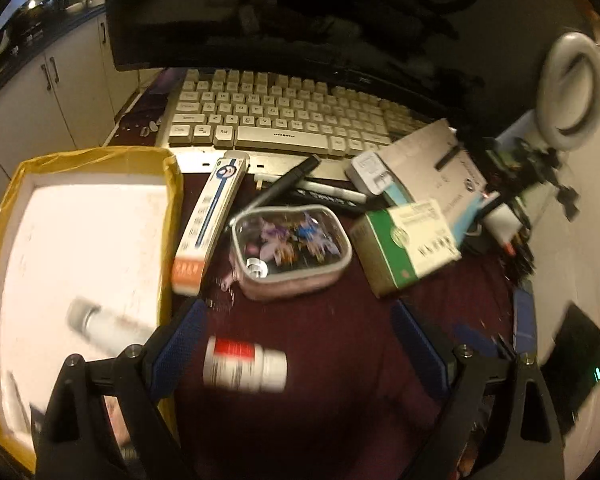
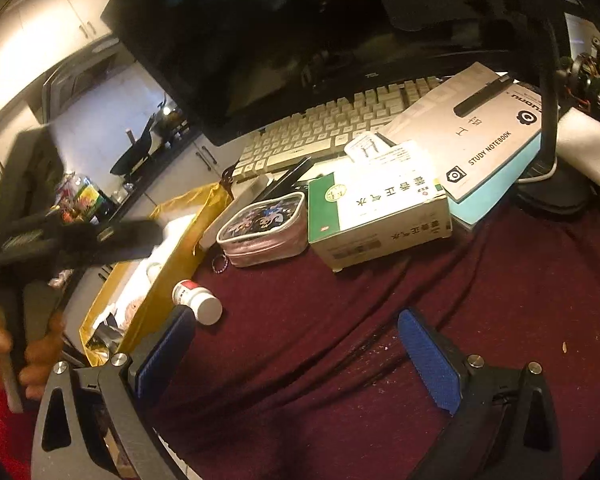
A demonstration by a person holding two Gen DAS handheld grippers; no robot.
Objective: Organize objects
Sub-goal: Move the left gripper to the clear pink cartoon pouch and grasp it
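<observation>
A small white pill bottle with a red label (image 1: pixel 244 364) lies on its side on the dark red cloth-covered desk (image 2: pixel 380 300), just beside the yellow-taped cardboard box with a white inside (image 1: pixel 168 216) at the desk's left edge. The left gripper (image 1: pixel 300 344) hangs over it, jaws released, nothing between them. The right gripper (image 2: pixel 296 352) is likewise spread wide and empty. Beyond lie a clear zip pouch (image 1: pixel 290 250), a green-and-white carton (image 2: pixel 376 216) and a cream keyboard (image 1: pixel 276 116).

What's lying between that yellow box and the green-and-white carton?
A clear zip pouch of small colourful items sits between the yellow box and the carton, plain in the right wrist view. A long narrow box leans by the yellow box's rim.
</observation>
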